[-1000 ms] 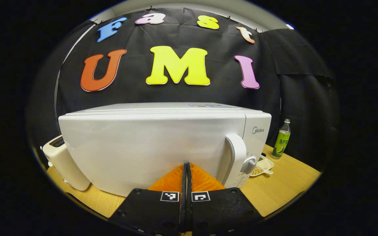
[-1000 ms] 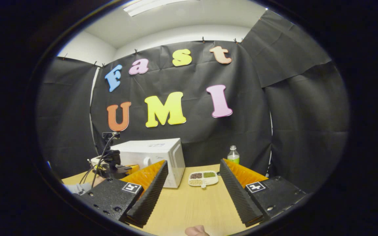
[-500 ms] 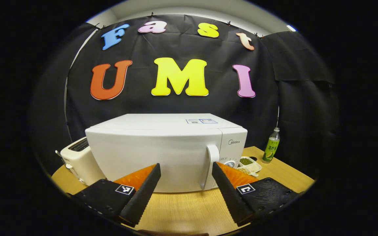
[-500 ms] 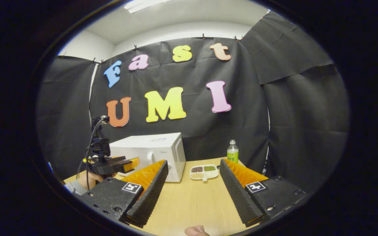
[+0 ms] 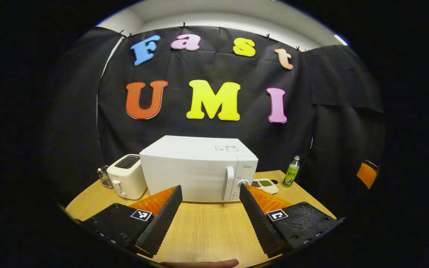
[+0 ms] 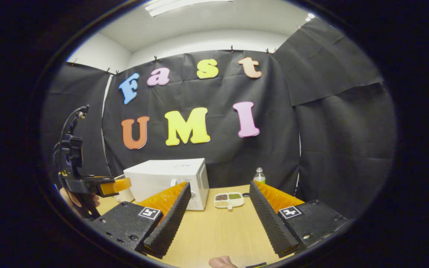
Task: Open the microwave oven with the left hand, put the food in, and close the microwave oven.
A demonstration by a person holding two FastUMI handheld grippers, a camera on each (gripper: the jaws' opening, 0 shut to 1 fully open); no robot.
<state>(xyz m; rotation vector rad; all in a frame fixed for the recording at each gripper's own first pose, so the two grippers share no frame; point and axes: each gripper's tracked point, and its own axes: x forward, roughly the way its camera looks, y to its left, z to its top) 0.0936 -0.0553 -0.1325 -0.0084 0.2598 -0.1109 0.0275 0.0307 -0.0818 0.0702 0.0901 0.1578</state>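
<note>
The white microwave (image 5: 196, 171) stands at the back of the wooden table (image 5: 207, 230) with its door shut and its handle (image 5: 229, 183) on the right side. A white divided dish of beans and grains (image 5: 266, 185) lies on the table just right of it. My left gripper (image 5: 210, 216) is open and holds nothing, well back from the microwave's front. In the right gripper view the microwave (image 6: 166, 178) and the dish (image 6: 229, 200) lie ahead. My right gripper (image 6: 218, 219) is open and holds nothing. A hand holds the left gripper (image 6: 119, 185) up at the left.
A white toaster (image 5: 127, 176) and a small wire holder (image 5: 104, 176) stand left of the microwave. A green-labelled bottle (image 5: 291, 172) stands right of the dish, near the wall. Bare table top lies between both grippers and the microwave.
My left gripper was shut and close against the microwave door; it has opened and drawn back and up from the oven. The right gripper has stayed open and hardly moved.
</note>
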